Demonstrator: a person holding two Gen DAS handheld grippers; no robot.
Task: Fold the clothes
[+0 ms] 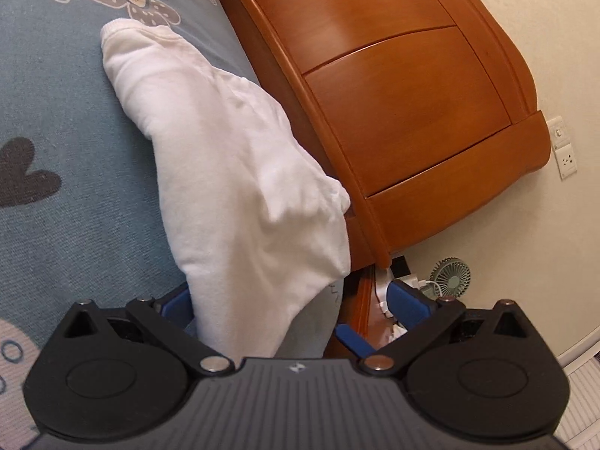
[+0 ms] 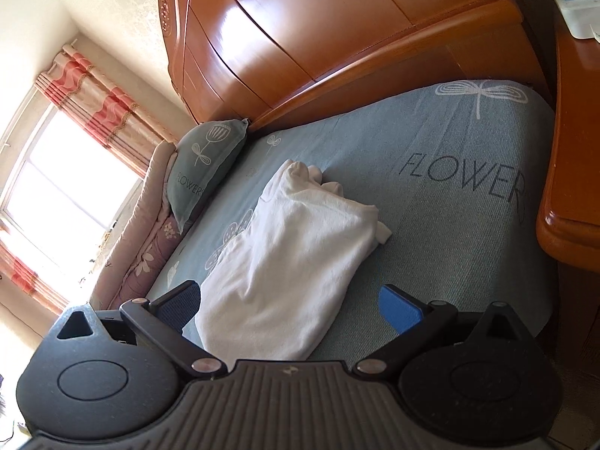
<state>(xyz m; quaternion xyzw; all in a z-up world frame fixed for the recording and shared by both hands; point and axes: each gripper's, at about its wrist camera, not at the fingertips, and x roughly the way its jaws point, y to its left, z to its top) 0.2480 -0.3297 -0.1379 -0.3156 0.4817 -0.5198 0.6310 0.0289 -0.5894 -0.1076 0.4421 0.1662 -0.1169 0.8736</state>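
White garment [image 2: 285, 266], loosely folded into a long bundle, lies on the blue-grey bed cover [image 2: 450, 232], and its near end runs right up between the fingers of both tongs. In the right wrist view the right gripper [image 2: 290, 303] stands wide open, blue pads [image 2: 399, 309] spread apart; the cloth's near end lies in the gap, close by the left pad and well clear of the other, and nothing is pinched. In the left wrist view the left gripper [image 1: 296, 309] is likewise spread wide, with the garment [image 1: 232, 172] passing between its fingers and covering part of one blue pad [image 1: 180, 305]; whether the cloth touches that pad or merely hides it is hard to tell from this angle. The other pad sits out past the edge of the bed, over the floor side.

Further along, the bundle stretches away across the cover [image 1: 75, 142] towards the wooden headboard [image 1: 393, 86], one side lying along the bed's edge by the headboard foot, and its far end shows a ribbed hem. Seen from the right, the far end bunches into a few folds near the middle of the bed, short of the printed word FLOWERS.

Beyond that, a matching blue cushion [image 2: 204, 172] leans at the far corner against the headboard [image 2: 300, 30], with a pinkish quilt [image 2: 142, 232] rolled along the bed's window edge. A small fan [image 1: 450, 275] sits on the floor by the wall, and red-patterned curtains [image 2: 97, 105] hang beside the bright window.
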